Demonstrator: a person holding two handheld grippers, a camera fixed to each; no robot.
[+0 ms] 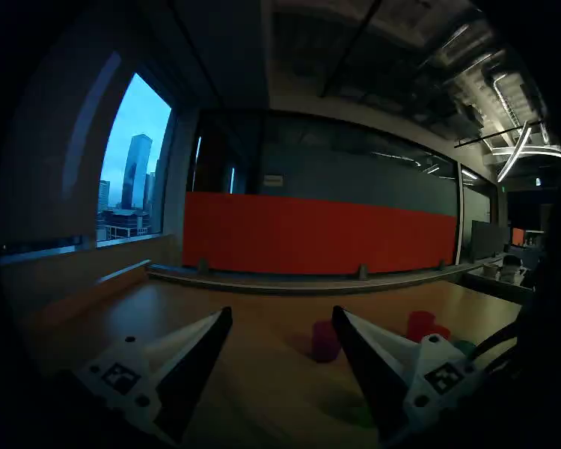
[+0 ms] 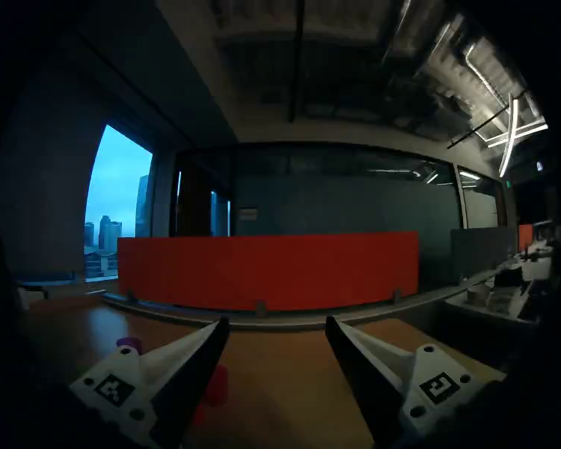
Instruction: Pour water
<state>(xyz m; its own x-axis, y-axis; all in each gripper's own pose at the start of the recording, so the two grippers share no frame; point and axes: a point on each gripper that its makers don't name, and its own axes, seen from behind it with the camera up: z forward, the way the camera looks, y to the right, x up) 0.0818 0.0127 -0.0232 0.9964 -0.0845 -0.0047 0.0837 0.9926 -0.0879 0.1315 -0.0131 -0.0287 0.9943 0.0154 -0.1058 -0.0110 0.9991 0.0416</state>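
In the left gripper view my left gripper stands open above a wooden table, with nothing between its fingers. A magenta cup stands on the table just beyond the right finger's tip. A red cup stands farther right, and a teal object peeks out beside it. In the right gripper view my right gripper is open and holds nothing. A red cup shows partly behind its left finger, and a purple cup sits at the far left.
A low red divider panel runs along the table's far edge. A window with city towers is on the left. Desks with office gear stand to the right. The room is dim.
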